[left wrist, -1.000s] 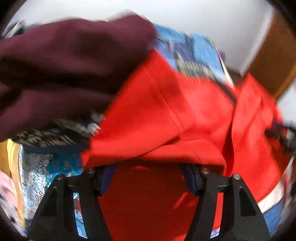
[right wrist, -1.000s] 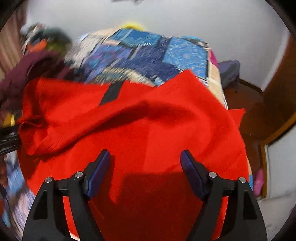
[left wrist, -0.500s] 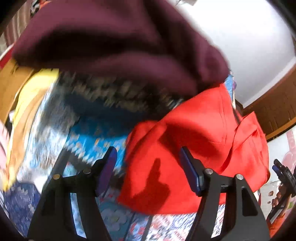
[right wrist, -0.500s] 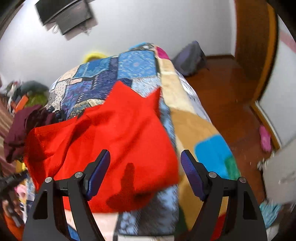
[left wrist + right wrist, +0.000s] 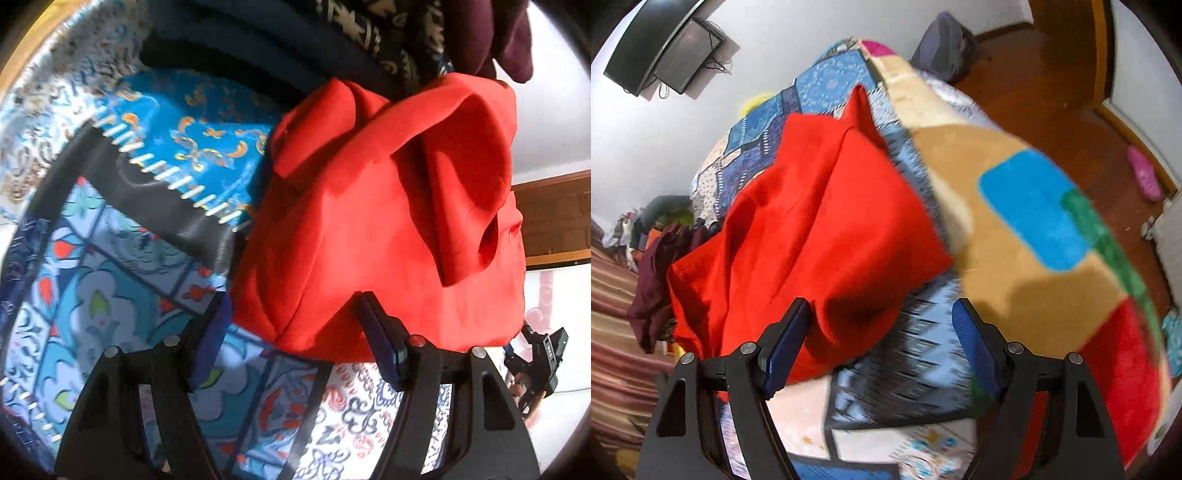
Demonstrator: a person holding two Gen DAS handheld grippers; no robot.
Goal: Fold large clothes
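red garment lies bunched on the patchwork bedspread, both grippers standing wide

the left gripper (image 5: 295, 339) points down at the bed with its jaws spread wide; they have just been opening, and nothing is pressed between the blue pads (image 5: 212, 338). the near hem of the red garment (image 5: 388, 206) reaches down into the gap between the fingers without being clamped. ahead of this gripper the garment lies rumpled, with two rolled folds standing up at its far side. to the left of the tool is the patchwork bedspread (image 5: 122, 295), with a bright blue panel and a black strip edged in pale stitches. beyond the red cloth lie a dark patterned fabric (image 5: 391, 33) and a maroon garment (image 5: 506, 33). no brand, label or writing can be read anywhere.

the right gripper (image 5: 882, 343) also stands wide, holding nothing. the red garment (image 5: 820, 229) lies ahead and to its left, its near corner just beside the left pad; whether they touch cannot be told. ahead and to the right is a tan blanket (image 5: 1015, 258) with blue, green and red blocks. far off, up on the wall to the left, hangs a dark screen (image 5: 661, 48), and a pink slipper (image 5: 1145, 179) lies on the wooden floor to the right.
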